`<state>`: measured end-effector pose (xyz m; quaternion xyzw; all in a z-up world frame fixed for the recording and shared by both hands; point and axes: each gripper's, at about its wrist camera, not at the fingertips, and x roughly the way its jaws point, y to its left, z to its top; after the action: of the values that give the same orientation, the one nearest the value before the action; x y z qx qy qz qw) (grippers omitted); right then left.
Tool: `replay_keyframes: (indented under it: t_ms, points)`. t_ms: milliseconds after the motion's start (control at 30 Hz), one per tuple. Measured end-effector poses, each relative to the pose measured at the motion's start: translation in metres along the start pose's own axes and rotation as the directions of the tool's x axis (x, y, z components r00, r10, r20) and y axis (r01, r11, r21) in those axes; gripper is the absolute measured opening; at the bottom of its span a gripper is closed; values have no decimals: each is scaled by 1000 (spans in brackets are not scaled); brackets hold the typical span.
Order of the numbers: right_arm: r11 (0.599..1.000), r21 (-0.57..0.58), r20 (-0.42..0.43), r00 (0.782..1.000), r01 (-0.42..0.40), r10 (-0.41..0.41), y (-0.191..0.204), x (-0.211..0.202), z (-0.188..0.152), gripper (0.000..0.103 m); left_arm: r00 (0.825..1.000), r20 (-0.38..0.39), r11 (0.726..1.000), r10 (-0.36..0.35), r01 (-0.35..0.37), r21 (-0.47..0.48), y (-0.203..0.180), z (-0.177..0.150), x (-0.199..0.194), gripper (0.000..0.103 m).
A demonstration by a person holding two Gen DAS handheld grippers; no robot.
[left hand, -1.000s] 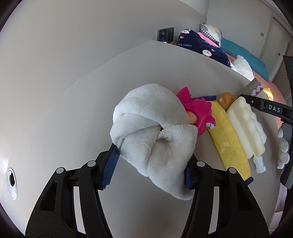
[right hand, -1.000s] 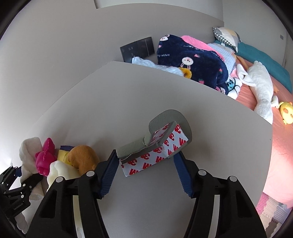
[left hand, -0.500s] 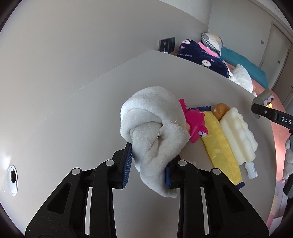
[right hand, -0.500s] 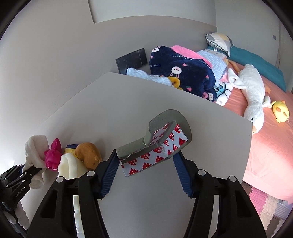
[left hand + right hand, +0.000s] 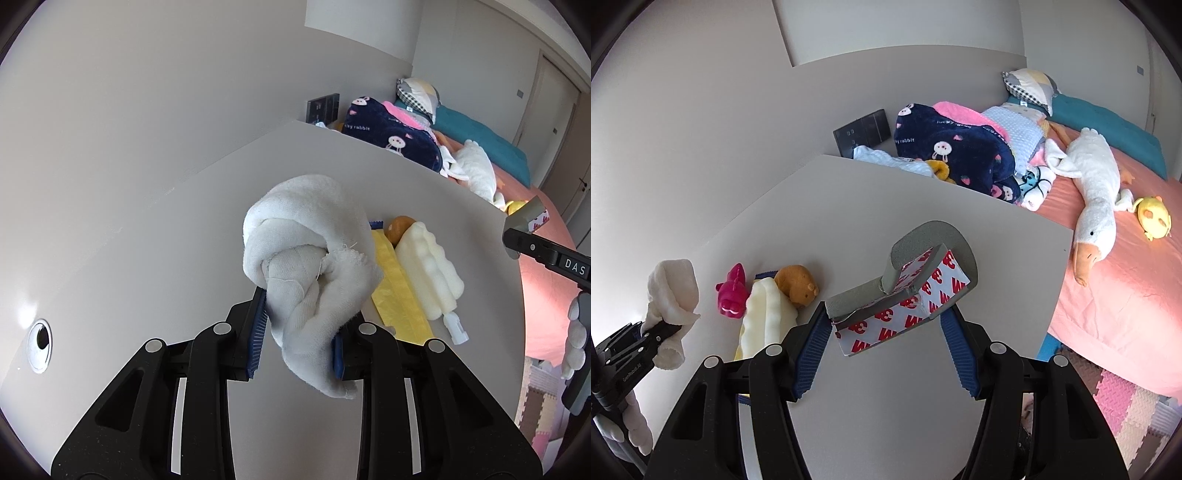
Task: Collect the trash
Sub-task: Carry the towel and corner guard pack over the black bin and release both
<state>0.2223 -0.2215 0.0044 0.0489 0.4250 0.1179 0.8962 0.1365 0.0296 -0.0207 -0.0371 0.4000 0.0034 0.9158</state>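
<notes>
My left gripper (image 5: 299, 332) is shut on a crumpled white cloth (image 5: 314, 254) and holds it above the grey table (image 5: 166, 266). The cloth also shows in the right wrist view (image 5: 672, 295), hanging from the left gripper (image 5: 659, 332). My right gripper (image 5: 882, 332) is shut on a grey foam strip with red-and-white backing (image 5: 905, 291), held above the table (image 5: 879, 199). In the left wrist view the strip (image 5: 532, 216) pokes out at the right edge.
On the table lie a yellow bag (image 5: 397, 288), a cream foam bottle (image 5: 432, 269), a brown toy (image 5: 796, 284) and a pink toy (image 5: 731, 295). A bed with blankets (image 5: 953, 147) and a plush goose (image 5: 1093, 181) lies beyond the table edge.
My left gripper closed on the white cloth and lifted it off the table, uncovering the pink toy. My right gripper rose with the strip still in it.
</notes>
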Motion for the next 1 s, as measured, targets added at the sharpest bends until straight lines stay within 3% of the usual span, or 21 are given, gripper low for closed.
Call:
replay_keyframes:
  t_ms: [667,1000]
  points:
    - [1000,-2,66,998,19,-19,-16,-98,-46,62,995,53,995,-88,86,51,-68,-23,-57,30]
    - [999,12,71,997,31,-32,-30,-126,-73,63,989,45,985,-139,133,109,-109,-32,-69,32]
